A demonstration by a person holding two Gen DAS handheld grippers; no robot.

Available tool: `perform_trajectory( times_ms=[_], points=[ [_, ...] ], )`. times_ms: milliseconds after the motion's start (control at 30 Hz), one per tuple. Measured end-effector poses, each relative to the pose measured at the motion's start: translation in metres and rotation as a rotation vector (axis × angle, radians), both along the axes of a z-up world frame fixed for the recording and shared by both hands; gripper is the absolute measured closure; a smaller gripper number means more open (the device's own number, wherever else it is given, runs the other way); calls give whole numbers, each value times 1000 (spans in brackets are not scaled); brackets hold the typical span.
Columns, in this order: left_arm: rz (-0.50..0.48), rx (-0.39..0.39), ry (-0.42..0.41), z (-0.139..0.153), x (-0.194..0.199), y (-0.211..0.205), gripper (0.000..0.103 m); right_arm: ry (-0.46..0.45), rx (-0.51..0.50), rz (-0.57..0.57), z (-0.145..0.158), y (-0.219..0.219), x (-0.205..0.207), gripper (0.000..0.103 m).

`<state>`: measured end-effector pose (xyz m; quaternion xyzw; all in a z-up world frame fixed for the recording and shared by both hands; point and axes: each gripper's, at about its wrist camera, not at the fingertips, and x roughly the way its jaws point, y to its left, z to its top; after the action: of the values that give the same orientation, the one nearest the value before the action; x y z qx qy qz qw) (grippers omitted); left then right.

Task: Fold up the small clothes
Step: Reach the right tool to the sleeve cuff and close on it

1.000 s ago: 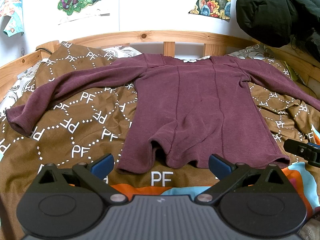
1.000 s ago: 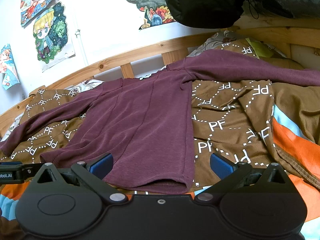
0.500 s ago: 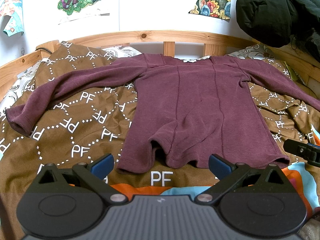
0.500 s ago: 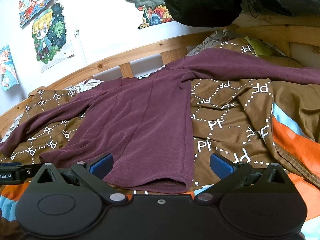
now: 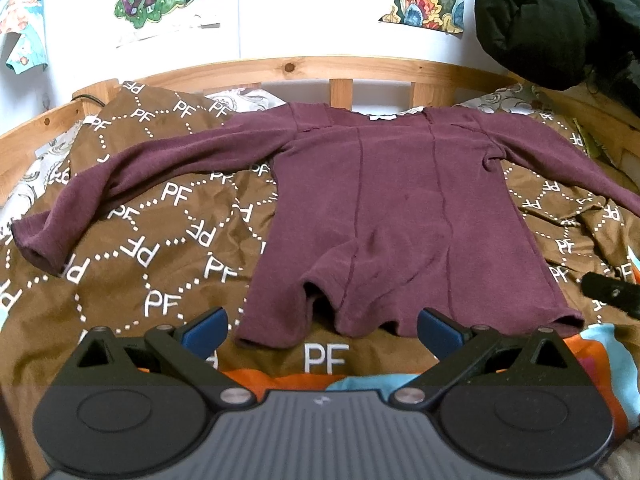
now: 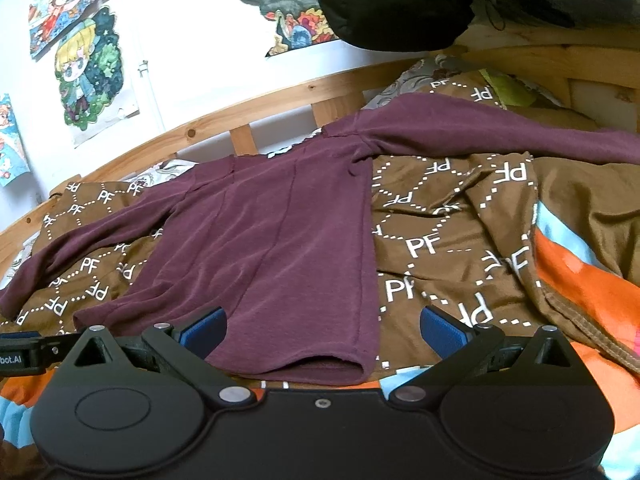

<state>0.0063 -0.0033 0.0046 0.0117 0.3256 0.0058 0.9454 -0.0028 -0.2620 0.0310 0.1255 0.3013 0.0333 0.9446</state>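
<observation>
**Maroon top spread flat on the bed, both claws released**

A maroon long-sleeved top (image 5: 400, 216) lies flat in the middle of the left wrist view, on a brown blanket (image 5: 160, 248) printed with white "PF" letters. Its neckline points to the upper part of the frame, toward a wooden bed rail (image 5: 304, 70), and its hem lies at the lower centre, slightly rumpled with a small raised fold. One sleeve stretches to the left edge of the frame, the other runs off to the right edge.

The left claw (image 5: 322, 328) sits at the bottom of its frame, its blue-padded fingers (image 5: 204, 326) spread wide apart and gripping nothing; the hem lies just beyond the fingertips, between them.

In the right wrist view the right claw (image 6: 322, 330) is likewise spread and grasping nothing, with the top's hem corner (image 6: 320, 372) lying between its fingers, just ahead of the body.

Cartoon posters (image 6: 90, 76) hang on the white wall at upper left, and a dark bundle (image 6: 392, 0) fills the upper right.
</observation>
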Motion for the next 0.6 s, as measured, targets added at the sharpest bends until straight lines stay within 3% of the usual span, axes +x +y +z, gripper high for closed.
perform_trajectory(
  times_ms=[267,467,600],
  points=[
    [-19,28,-25,43,41,-6,0,-31,55,-169,27,-52,20,0],
    [-36,57,12,88,82,-17,0,-78,2,-334,44,-114,49,0],
    [-21,60,45,114,114,-24,0,-73,90,-447,47,-162,78,0]
  ],
)
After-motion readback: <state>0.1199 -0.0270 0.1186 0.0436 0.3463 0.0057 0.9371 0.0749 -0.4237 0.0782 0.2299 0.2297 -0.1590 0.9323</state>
